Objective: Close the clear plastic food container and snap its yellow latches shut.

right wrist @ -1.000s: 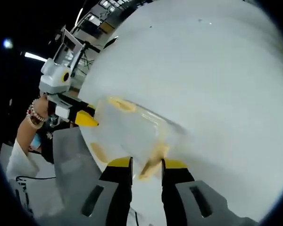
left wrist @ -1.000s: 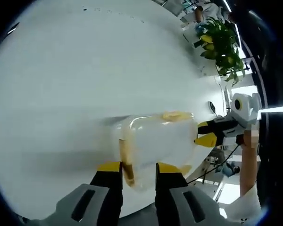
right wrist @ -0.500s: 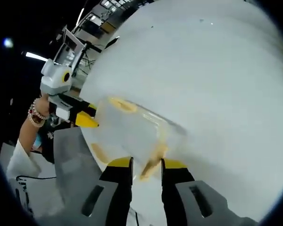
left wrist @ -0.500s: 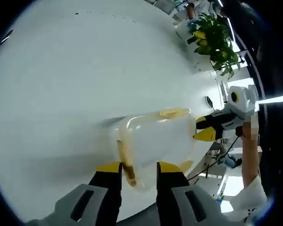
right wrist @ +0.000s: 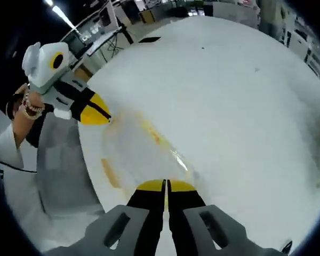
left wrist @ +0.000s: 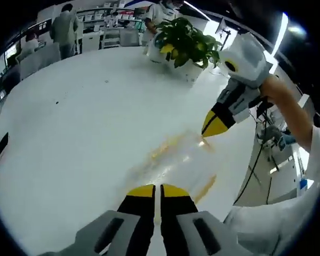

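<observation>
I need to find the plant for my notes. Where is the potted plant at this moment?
In the left gripper view, the potted plant stands at the far edge of the white table, near the top, beyond the right gripper and the clear container.

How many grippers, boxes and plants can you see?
Grippers: 2, the left gripper and the right gripper, each with its jaws together
Clear plastic food container: 1
Potted plant: 1
White table: 1
Total: 5
</observation>
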